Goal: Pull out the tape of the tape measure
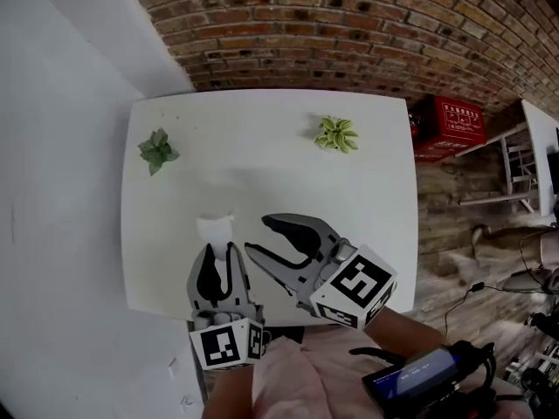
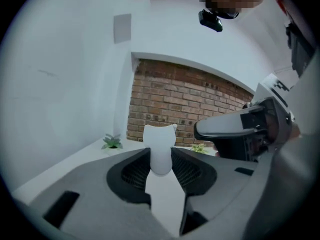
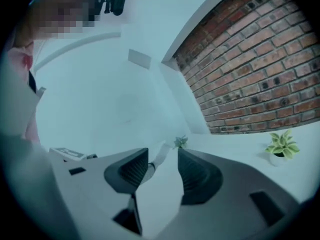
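A small white tape measure (image 1: pixel 215 228) with two ear-like points sticks out of my left gripper (image 1: pixel 220 246), which is shut on its lower part above the near side of the white table (image 1: pixel 262 173). In the left gripper view the tape measure (image 2: pixel 160 144) stands upright between the dark pads. My right gripper (image 1: pixel 257 235) hovers just to its right, jaws open, nothing between the pads. In the right gripper view the tape measure (image 3: pixel 161 154) shows through the gap of the right gripper (image 3: pixel 163 152), beyond the fingertips. No drawn-out tape is visible.
Two small potted plants stand on the table, one dark green (image 1: pixel 158 151) at the left edge, one pale green (image 1: pixel 336 134) at the back right. A brick wall runs behind; a red crate (image 1: pixel 450 125) and a white chair (image 1: pixel 524 168) stand right of the table.
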The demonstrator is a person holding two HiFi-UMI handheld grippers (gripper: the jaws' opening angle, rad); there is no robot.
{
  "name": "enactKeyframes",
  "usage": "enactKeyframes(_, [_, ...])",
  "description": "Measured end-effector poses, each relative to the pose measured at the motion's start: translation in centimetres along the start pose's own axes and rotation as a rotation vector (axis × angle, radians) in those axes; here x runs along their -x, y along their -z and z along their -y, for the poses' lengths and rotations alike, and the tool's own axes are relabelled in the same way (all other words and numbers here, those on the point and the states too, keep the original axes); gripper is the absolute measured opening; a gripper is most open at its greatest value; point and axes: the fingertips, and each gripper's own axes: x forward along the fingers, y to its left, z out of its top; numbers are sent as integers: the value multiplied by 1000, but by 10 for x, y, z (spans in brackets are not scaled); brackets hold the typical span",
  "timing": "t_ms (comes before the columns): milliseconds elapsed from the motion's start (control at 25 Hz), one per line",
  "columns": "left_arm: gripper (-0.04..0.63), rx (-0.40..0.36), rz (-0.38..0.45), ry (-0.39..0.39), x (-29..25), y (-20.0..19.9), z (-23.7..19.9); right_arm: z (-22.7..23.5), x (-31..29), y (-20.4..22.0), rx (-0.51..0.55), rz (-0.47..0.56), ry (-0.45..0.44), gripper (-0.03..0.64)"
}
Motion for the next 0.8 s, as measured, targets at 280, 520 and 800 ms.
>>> enactKeyframes(280, [140, -83, 103, 21, 26, -51, 28, -29, 10, -30, -79, 29, -84, 192])
enactKeyframes(520, [140, -132, 145, 65, 34, -71, 48, -33, 18, -44, -110, 65, -111, 187])
enactKeyframes(800, [133, -95, 156, 100, 38, -68, 56, -33, 21, -40, -166, 75, -120, 153])
